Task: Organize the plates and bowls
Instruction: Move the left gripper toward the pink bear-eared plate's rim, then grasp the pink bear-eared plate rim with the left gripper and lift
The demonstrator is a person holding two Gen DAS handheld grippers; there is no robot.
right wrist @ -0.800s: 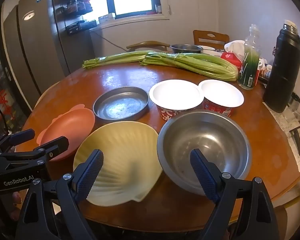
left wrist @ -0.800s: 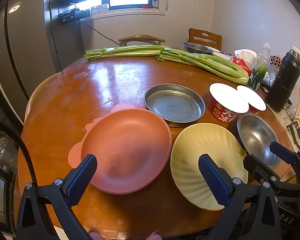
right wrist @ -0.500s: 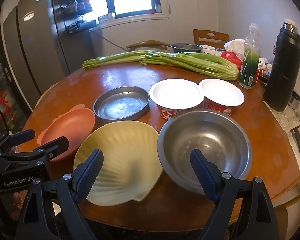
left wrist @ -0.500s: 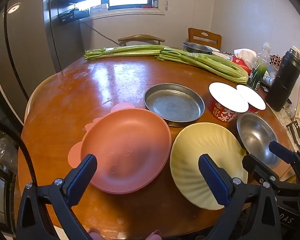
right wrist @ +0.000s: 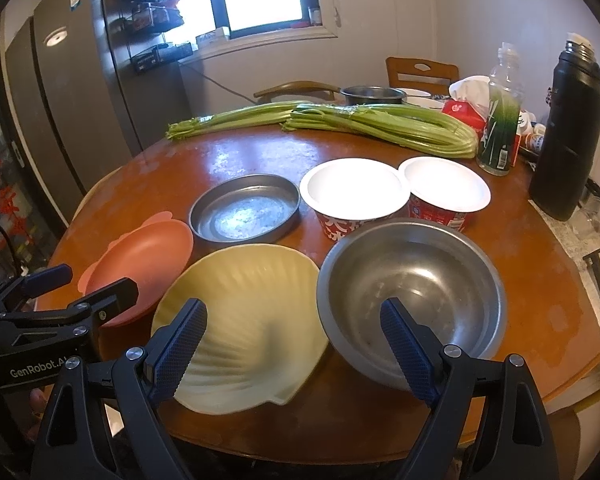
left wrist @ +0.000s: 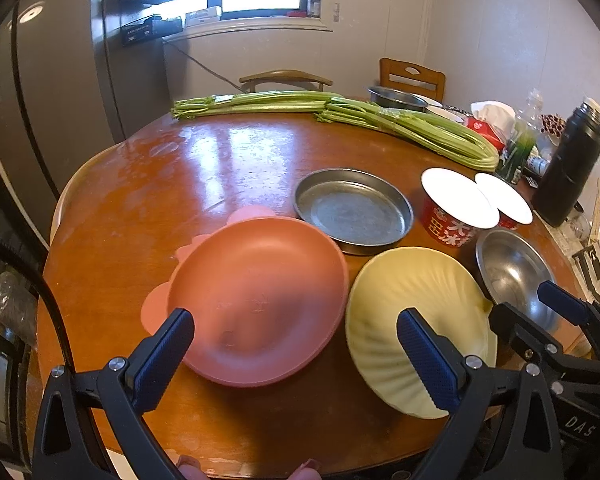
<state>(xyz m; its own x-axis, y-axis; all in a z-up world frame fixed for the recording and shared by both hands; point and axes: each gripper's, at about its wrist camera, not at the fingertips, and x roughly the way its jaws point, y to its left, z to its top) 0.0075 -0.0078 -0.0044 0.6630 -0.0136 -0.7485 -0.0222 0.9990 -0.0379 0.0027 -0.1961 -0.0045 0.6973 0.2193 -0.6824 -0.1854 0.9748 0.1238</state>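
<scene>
A pink plate [left wrist: 256, 296] lies near the table's front edge, with a yellow shell-shaped plate [left wrist: 416, 320] to its right. A flat metal pan [left wrist: 352, 210] sits behind them and a steel bowl [right wrist: 412, 296] stands at the right. My left gripper [left wrist: 296, 352] is open and empty, above the near rim of the pink plate. My right gripper [right wrist: 296, 344] is open and empty, over the gap between the yellow plate [right wrist: 244, 320] and the steel bowl. The left gripper also shows in the right wrist view [right wrist: 76, 292].
Two red paper cups with white lids [right wrist: 356, 200] [right wrist: 446, 194] stand behind the steel bowl. Celery bundles [right wrist: 380, 124] lie across the back of the round wooden table [left wrist: 140, 208]. A black flask [right wrist: 568, 136], a bottle [right wrist: 500, 112] and clutter fill the right edge.
Both grippers have stayed nearly still; the views have only shifted very slightly. Nothing was taken hold of or moved.
</scene>
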